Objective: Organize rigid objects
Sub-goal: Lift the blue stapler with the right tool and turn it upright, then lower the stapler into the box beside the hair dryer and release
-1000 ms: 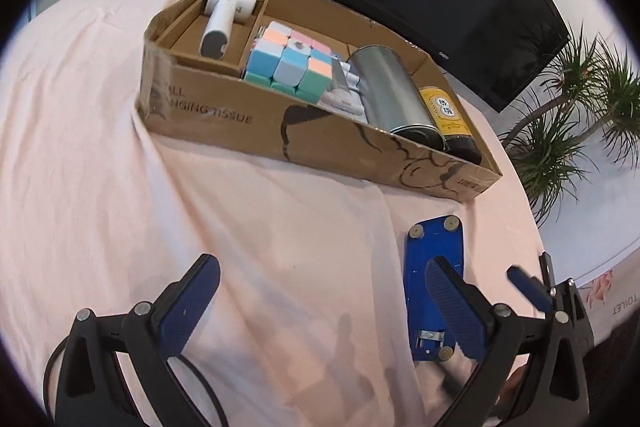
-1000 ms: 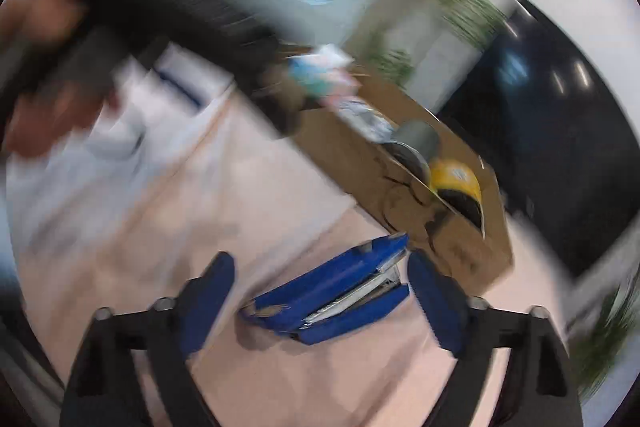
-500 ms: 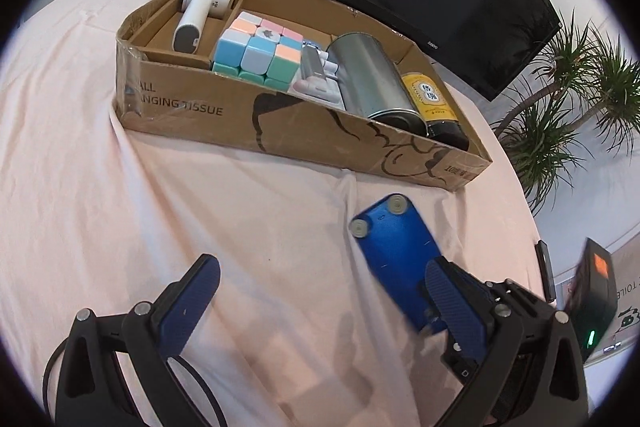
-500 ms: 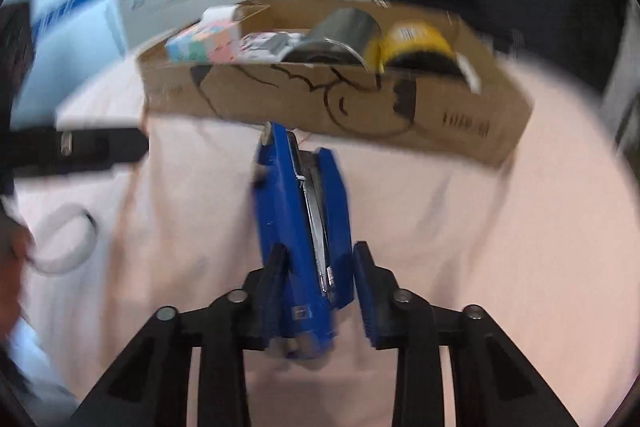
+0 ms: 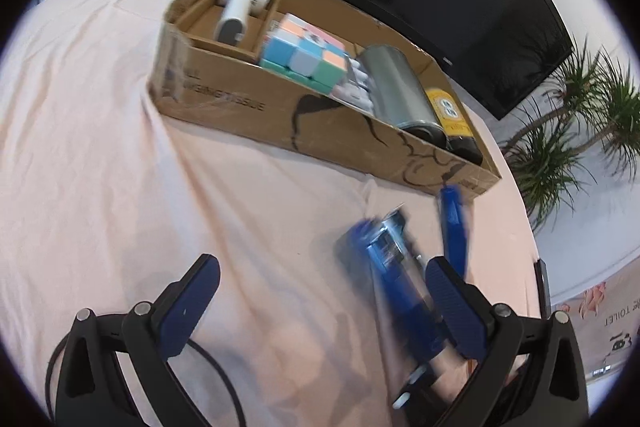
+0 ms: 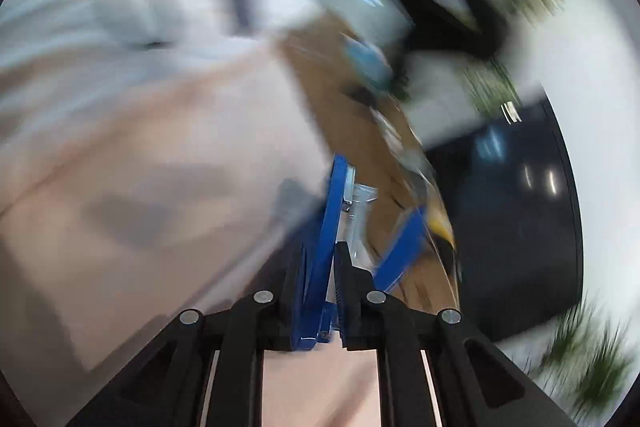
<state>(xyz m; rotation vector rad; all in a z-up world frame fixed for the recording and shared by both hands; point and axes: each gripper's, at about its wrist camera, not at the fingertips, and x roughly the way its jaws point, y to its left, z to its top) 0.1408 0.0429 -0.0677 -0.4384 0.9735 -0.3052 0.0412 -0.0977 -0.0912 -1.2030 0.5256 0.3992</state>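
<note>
right tool [image 6: 334,291] clamped on stapler [image 6: 320,267] | left tool [image 5: 320,303] apart | stapler stiff, hinged, swung open; better held across both arms

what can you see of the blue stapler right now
The blue stapler is glossy blue, plastic by the look, with a metal staple track inside. It hangs splayed open, top arm swung away from the body. The right gripper is shut on one blue arm near its hinge end. It sits blurred above the pink cloth, just before the cardboard box.
</note>
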